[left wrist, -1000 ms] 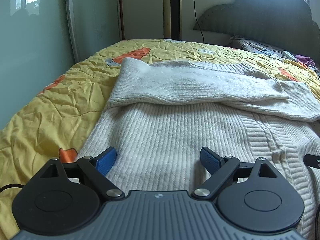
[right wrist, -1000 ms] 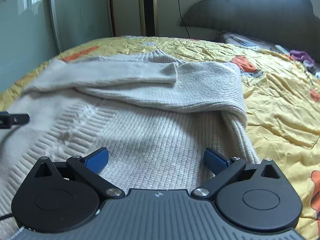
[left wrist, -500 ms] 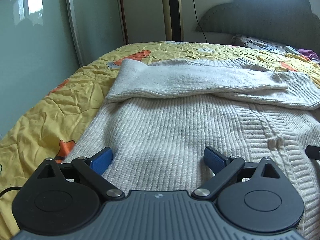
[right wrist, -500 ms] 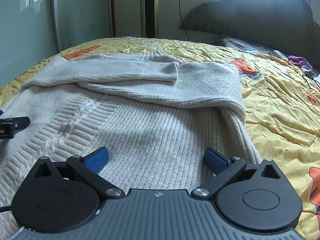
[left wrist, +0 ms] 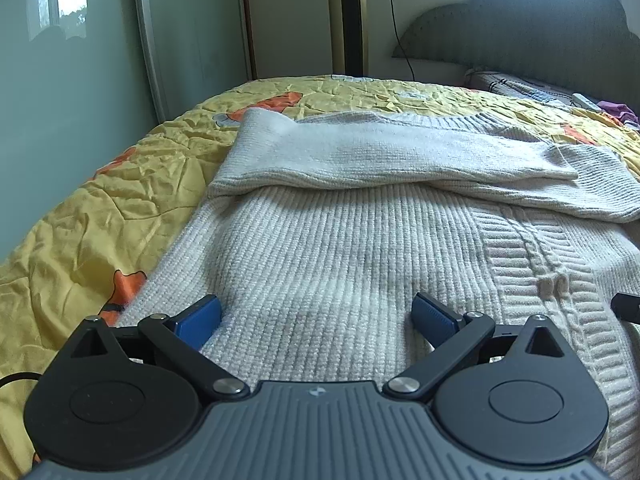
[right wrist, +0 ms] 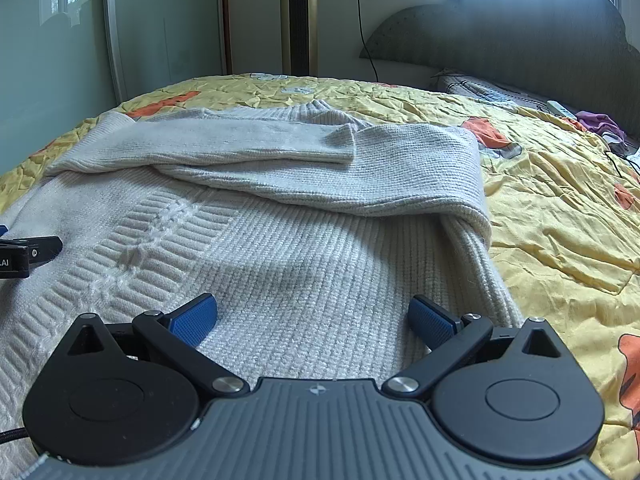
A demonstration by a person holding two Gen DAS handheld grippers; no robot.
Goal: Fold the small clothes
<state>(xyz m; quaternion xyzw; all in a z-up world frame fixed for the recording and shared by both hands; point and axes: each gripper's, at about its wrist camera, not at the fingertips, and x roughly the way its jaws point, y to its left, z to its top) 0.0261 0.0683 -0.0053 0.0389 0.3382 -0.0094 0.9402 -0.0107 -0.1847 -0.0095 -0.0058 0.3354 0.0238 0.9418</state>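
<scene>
Cream ribbed knit is filling both views, hem nearest each hand-held gripper.

In the left wrist view, the sweater (left wrist: 360, 248) is lying on the yellow bed (left wrist: 100, 216), its body running up the frame to sleeves folded crosswise; the left hand-held gripper (left wrist: 316, 316) is hovering wide open over the lower-left hem. In the right wrist view, the right hand-held gripper (right wrist: 312, 316) is likewise gaping, empty, over the sweater's (right wrist: 280, 248) lower-right hem, equally near.
</scene>
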